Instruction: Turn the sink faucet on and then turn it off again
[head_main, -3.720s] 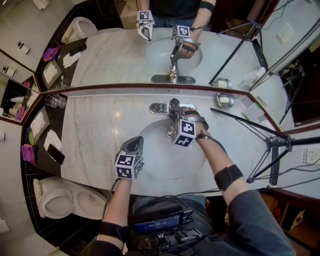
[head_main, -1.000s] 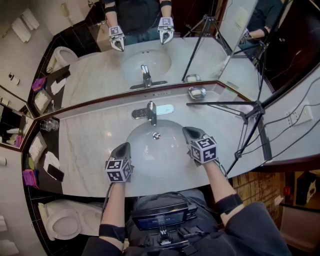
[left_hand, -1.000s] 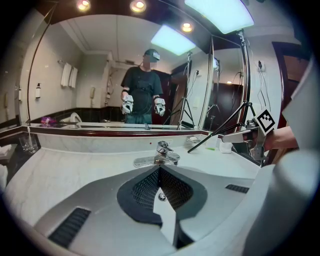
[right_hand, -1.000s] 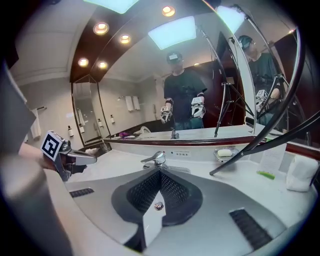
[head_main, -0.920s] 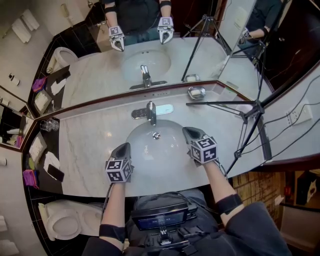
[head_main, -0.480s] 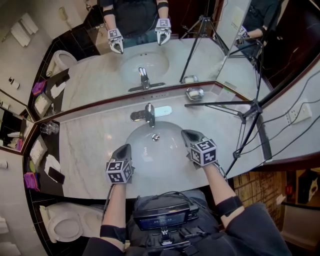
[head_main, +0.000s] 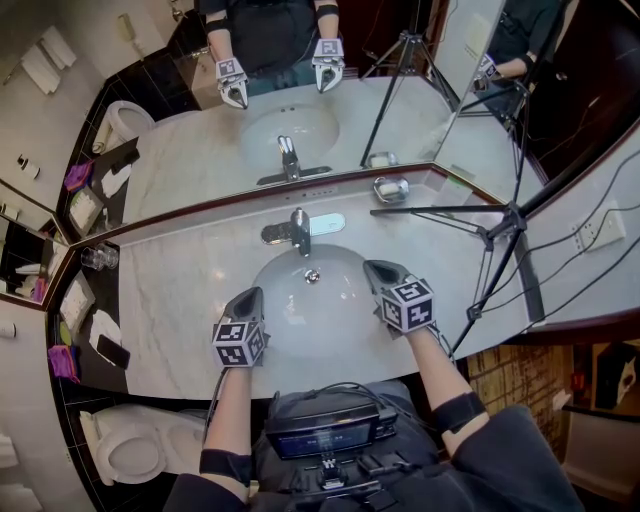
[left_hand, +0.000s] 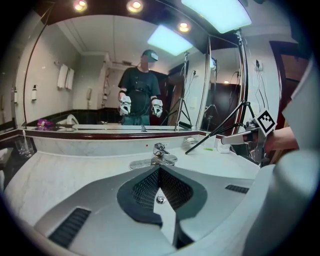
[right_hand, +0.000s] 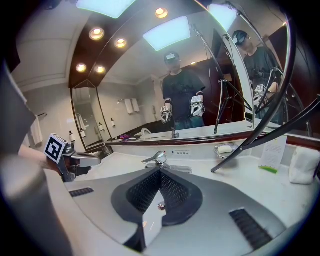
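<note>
1. Holding both tools low over the near rim of the sink (head_main: 300, 335), I have them well apart from the faucet (head_main: 298, 228). It stands at the far edge of the basin, at centre frame just below the mirror (head_main: 190, 150).
2. The left hand-held gripper (head_main: 250, 293) sits at the lower left of the basin. Its jaws are pressed together with nothing between them, and past their tips I see only the drain (left_hand: 160, 199).
3. The right hand-held gripper (head_main: 372, 267) sits at the lower right of the basin, likewise closed and empty. It points toward the faucet (right_hand: 157, 160) without touching it.
4. The faucet's lever lies low over the spout and I see no stream below it, so I judge the water is off.
5. With one tool on each side of the basin, the faucet is unobstructed in both gripper views. Closed jaws suit this job, I think, since a lever like this can be nudged up or down with a blunt tip rather than pinched.
6. A tripod leg (head_main: 440, 214) crosses the bench (head_main: 180, 290) at the right, near a soap dish (head_main: 391, 188). Any reach from the right side should stay left of both.
</note>
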